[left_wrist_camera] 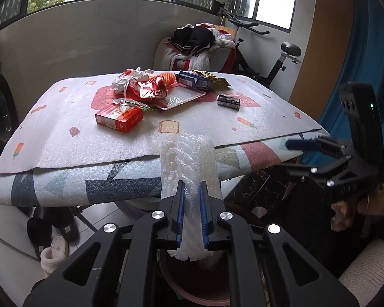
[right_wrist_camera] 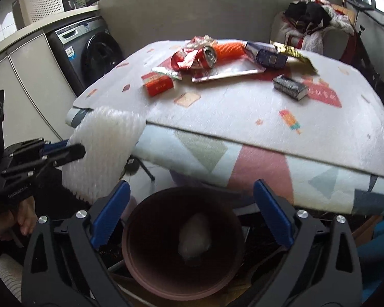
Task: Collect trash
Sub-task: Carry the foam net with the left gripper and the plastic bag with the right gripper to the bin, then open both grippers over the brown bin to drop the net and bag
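My left gripper is shut on a white foam net sleeve, which it holds in front of the table's near edge. The right wrist view shows that sleeve just left of the brown bin's rim. My right gripper stands open above the bin, nothing between its fingers. A pale wad lies inside the bin. On the table lie a red box, a crushed red can with wrappers, a blue box, a gold wrapper and a dark packet.
The table's patterned mat overhangs its front edge above the bin. A washing machine stands at the left, a chair piled with clothes and an exercise bike behind. Slippers lie on the floor under the table.
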`<action>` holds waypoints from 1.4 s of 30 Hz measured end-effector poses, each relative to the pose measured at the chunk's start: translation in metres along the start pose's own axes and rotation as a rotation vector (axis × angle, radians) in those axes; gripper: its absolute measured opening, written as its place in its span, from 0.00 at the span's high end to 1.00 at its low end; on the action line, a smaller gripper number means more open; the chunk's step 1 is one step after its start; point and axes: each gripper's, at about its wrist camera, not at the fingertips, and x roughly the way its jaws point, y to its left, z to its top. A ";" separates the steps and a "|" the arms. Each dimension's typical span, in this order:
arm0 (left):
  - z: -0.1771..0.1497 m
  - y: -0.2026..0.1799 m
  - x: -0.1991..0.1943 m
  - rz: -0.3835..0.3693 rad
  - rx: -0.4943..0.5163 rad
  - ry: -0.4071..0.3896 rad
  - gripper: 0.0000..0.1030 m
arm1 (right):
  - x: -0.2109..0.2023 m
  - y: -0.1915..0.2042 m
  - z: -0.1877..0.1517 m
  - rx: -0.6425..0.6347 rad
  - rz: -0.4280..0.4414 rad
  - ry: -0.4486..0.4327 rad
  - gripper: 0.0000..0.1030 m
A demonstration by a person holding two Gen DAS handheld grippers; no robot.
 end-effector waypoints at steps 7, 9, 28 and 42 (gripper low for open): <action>-0.006 -0.007 0.016 -0.051 0.022 0.037 0.89 | 0.003 -0.022 0.002 -0.105 -0.099 -0.092 0.06; -0.009 -0.008 0.027 -0.059 0.022 0.079 0.89 | 0.001 -0.020 0.002 -0.114 -0.109 -0.108 0.06; -0.018 -0.015 0.045 -0.071 0.062 0.150 0.71 | 0.010 -0.019 -0.004 -0.092 -0.119 -0.072 0.06; -0.014 -0.002 0.040 0.017 0.003 0.122 0.13 | 0.010 -0.034 -0.003 -0.018 -0.116 -0.070 0.06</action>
